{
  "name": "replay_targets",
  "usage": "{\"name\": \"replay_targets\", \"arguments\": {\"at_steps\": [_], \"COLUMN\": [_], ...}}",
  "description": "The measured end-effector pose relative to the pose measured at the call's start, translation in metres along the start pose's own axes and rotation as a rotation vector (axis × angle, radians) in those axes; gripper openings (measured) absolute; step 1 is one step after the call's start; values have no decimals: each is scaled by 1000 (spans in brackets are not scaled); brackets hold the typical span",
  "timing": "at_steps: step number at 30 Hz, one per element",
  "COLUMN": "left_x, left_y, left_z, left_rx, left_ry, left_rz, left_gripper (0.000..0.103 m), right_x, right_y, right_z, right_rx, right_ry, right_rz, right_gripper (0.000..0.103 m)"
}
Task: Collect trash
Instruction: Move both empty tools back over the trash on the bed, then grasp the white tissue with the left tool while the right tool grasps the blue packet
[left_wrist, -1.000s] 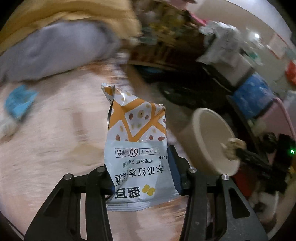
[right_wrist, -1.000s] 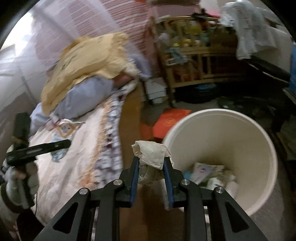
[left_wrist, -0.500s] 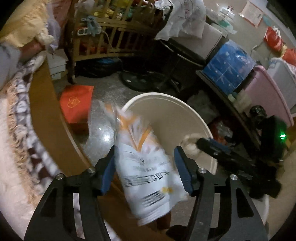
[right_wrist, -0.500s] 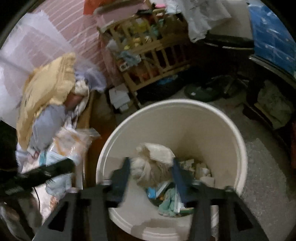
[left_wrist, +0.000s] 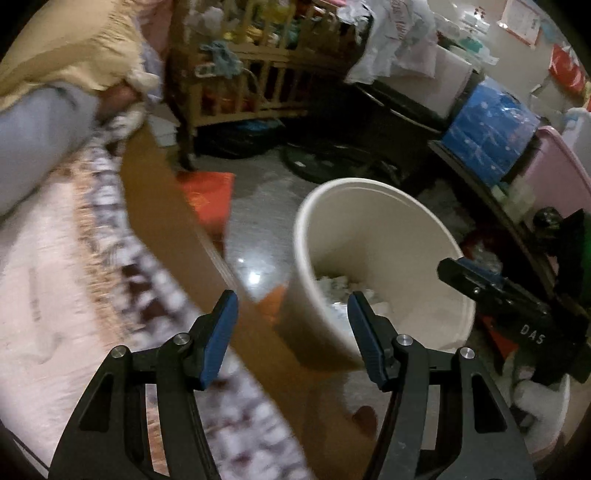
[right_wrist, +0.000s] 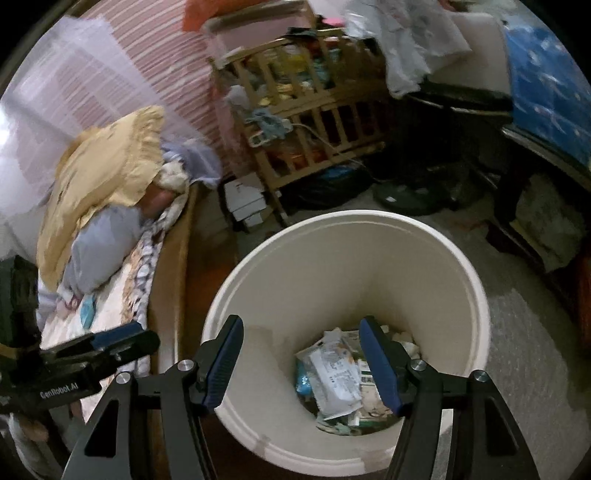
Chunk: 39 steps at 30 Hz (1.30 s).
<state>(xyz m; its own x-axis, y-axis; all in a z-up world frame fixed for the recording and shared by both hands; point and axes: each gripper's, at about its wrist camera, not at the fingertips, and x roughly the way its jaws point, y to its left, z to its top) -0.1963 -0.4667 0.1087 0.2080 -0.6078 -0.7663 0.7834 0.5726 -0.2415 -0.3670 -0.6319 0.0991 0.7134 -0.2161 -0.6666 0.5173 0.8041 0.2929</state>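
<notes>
both tongs, left (left_wrist: 290, 326) and right (right_wrist: 301, 356), gape empty by the bin (right_wrist: 436, 236).

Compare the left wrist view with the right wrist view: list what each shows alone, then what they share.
Only the left wrist view: the open left tongs up close, an orange-red flat packet on the floor, a pink plastic tub.

Only the right wrist view: the open right tongs up close, crumpled wrappers and tissue at the bin bottom, a pink striped wall.

Both: the round cream plastic trash bin, the wooden slatted crib, the yellow pillow on the bed.
</notes>
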Motion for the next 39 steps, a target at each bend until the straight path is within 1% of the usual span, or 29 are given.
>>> {"name": "replay_targets", "arguments": {"at_steps": [6, 8, 11, 12, 13, 15, 19, 26, 30, 34, 37, 39], "left_x": [-30, -41, -60, -65, -72, -83, -105, -133, -146, -158, -162, -164], "left_y": [37, 50, 74, 80, 89, 104, 140, 207, 258, 304, 332, 346], "left_z": [-19, -25, -33, -35, -37, -42, -53, -73, -90, -107, -117, -119], "left_rx": [-12, -21, -43, -47, -54, -63, -97, -177, -249, -322, -360, -380], "left_ry": [-41, -56, -87, -94, -106, -120, -140, -148, -133, -124, -117, -115], "left_rz": [108, 144, 196, 212, 236, 262, 323, 388, 421, 452, 474, 471], "left_gripper": [60, 60, 60, 60, 60, 60, 60, 60, 60, 60, 60, 60], "right_x": [2, 2, 3, 4, 5, 7, 13, 39, 58, 83, 107, 123], "right_y": [41, 59, 88, 96, 106, 126, 170, 247, 292, 335, 362, 380], "right_z": [-8, -11, -17, -18, -20, -22, -29, -37, -39, -41, -41, -39], "right_rx": [-115, -160, -224, -234, -244, -261, -317, -366, -422, -469, -486, -493], "right_ry": [-21, -31, -32, -29, -19, -3, 24, 93, 127, 165, 196, 211], "right_rz": [10, 21, 47, 53, 69, 109, 139, 234, 271, 309, 338, 353], "right_gripper": [63, 64, 68, 69, 69, 69, 70, 70, 70, 70, 70, 70]}}
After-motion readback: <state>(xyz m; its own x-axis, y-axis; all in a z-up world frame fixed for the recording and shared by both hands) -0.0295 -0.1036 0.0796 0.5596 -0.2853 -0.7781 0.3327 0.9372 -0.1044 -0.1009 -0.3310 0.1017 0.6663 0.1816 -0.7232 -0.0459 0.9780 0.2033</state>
